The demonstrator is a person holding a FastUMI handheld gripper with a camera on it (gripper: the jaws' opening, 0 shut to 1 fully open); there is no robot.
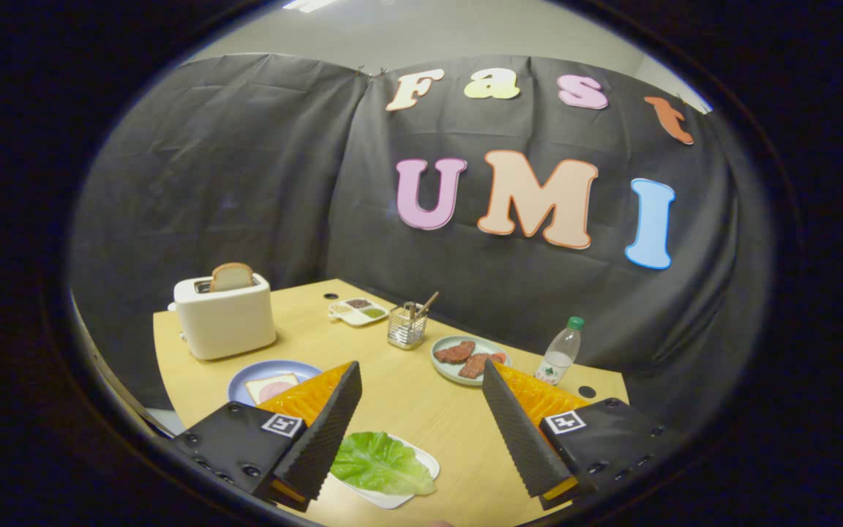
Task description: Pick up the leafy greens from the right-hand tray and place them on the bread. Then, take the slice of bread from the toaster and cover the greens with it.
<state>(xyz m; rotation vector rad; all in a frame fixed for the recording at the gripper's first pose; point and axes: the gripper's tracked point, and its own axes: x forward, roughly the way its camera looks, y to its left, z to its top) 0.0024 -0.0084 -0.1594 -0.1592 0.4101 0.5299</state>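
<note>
Green lettuce leaf (381, 462) low between wide-spread jaws, untouched.

We note a light wooden table (407, 399) as the work surface, with two dark round holes near its far and right edges. At the far side sits a small divided dish (358, 310) holding dark and green portions. Just beside it stands a wire mesh holder (407, 327) containing utensils. Nearer to us rests a pale green plate (445, 368) carrying reddish-brown meat slices (465, 357). Beside that plate stands a clear bottle (560, 353) with a green cap, upright.
</note>
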